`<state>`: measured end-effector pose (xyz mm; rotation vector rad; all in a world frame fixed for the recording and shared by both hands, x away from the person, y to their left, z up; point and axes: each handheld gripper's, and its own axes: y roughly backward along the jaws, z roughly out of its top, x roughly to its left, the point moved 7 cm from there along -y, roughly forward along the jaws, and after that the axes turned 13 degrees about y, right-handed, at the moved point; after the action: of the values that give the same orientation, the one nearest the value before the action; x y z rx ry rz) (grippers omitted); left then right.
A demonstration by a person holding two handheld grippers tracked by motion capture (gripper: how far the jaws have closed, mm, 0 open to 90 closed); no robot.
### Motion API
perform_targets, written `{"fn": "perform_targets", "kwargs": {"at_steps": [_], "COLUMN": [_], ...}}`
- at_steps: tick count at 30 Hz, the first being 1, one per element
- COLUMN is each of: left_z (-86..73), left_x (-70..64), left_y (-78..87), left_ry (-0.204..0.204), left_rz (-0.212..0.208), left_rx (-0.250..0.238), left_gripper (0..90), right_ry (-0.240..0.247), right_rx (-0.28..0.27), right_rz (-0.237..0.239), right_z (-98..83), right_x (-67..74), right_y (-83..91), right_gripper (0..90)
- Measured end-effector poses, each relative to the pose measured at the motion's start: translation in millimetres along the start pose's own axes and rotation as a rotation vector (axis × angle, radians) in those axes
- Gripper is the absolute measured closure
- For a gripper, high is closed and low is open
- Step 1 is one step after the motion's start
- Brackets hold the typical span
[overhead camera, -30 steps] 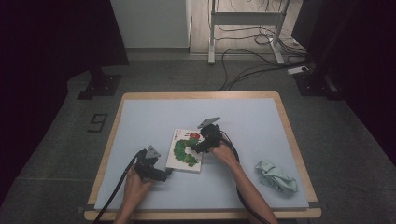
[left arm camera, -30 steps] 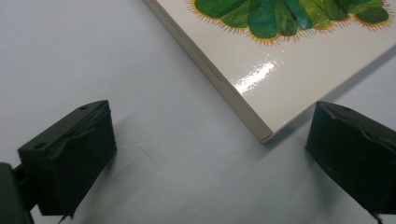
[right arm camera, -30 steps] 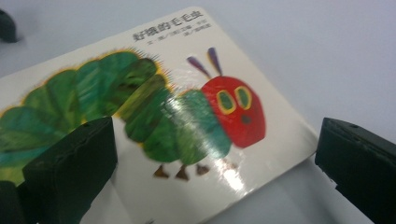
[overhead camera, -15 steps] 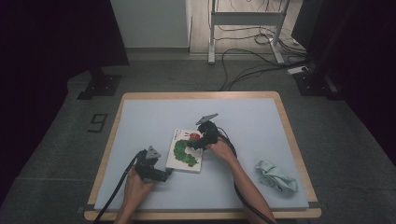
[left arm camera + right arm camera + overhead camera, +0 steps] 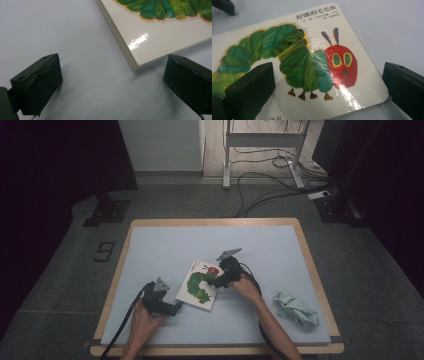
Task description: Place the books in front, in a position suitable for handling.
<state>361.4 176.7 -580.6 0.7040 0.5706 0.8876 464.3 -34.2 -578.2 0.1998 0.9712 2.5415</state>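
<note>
Fingers of right gripper spread wide over the book, which lies flat at mid-table. Since a second ago this gripper has slid left onto the cover. Left gripper, jaws likewise spread, sits unchanged at the near corner. Likely bracketing the book to open it. Crumpled cloth well apart

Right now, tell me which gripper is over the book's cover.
The right gripper: it hangs over the caterpillar book. The left gripper sits off its near corner, above the table.
</note>
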Motion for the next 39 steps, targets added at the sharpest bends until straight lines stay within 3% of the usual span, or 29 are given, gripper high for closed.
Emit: {"fn": "perform_targets", "kwargs": {"at_steps": [7,24,30,39], "left_z": [-17.9,-34.8,-34.3,-27.8], "left_x": [-12.8,-39.0,-38.7,-32.4], "left_y": [12.2,22.5,22.2,18.7], "left_ry": [-0.01,-0.043,-0.045,-0.078], "left_rz": [-0.007,-0.032,-0.035,-0.069], "left_rx": [0.013,0.045,0.046,0.069], "left_gripper": [0.0,0.0,0.0,0.0], "right_ry": [0.011,0.02,0.053,0.031], "right_rx": [0.0,-0.023,-0.003,-0.008], "right_rz": [0.009,0.028,0.003,-0.007], "right_z": [-8.9,-25.9,-29.9,-33.6], "right_x": [17.4,60.2,70.6,74.1], "right_y": [10.5,29.5,32.4,37.1], "right_gripper": [0.0,0.4,0.6,0.7]}}
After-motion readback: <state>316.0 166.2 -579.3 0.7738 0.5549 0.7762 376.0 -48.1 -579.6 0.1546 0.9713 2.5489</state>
